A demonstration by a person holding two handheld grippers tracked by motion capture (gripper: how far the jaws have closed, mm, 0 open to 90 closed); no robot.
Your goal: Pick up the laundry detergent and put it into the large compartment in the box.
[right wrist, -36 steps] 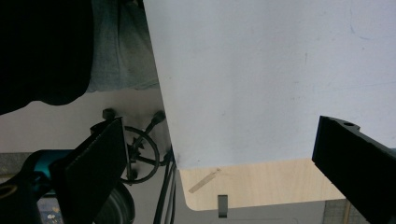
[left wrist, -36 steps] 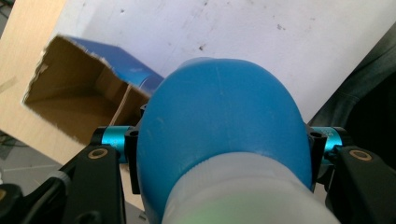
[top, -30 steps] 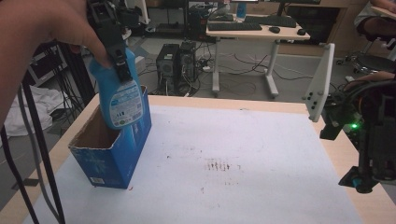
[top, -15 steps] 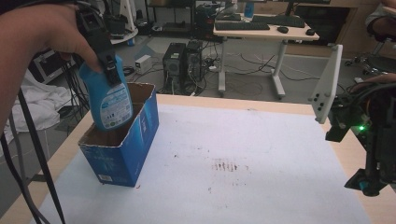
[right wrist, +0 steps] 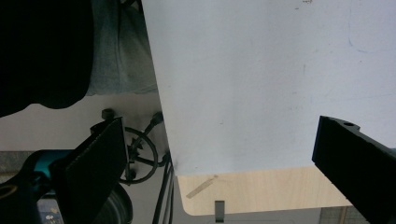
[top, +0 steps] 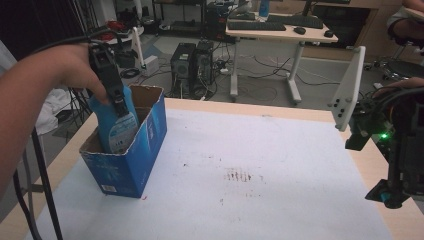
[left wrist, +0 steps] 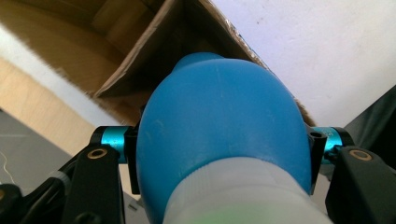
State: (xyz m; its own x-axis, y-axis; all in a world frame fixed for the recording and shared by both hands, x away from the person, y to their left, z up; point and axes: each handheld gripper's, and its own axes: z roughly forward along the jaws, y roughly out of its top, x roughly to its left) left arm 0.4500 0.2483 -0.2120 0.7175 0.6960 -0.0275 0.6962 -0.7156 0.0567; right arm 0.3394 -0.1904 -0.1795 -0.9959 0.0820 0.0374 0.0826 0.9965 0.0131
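A blue plastic bottle [top: 119,131] with a white label stands partly inside an open blue cardboard box [top: 134,166] at the table's left side. My left gripper [top: 120,106] is shut on the bottle's upper body and points down into the box. In the left gripper view the bottle [left wrist: 219,116] bulges between the two black jaws of the left gripper [left wrist: 224,149], above the box's brown inner flaps [left wrist: 140,28]. At the table's right edge my right gripper [top: 388,194] hangs still. In its own view the right gripper [right wrist: 224,158] stands open over the white sheet [right wrist: 261,84].
A white sheet [top: 260,150] covers the wooden table, with dark smudges [top: 239,175] near its middle. A white perforated plate [top: 348,86] stands upright at the far right corner. Beyond the table are desks, computer towers [top: 192,65] and cables on the floor.
My left gripper has come down with the bottle, whose lower part now sits inside the box. The right gripper has stayed where it was.
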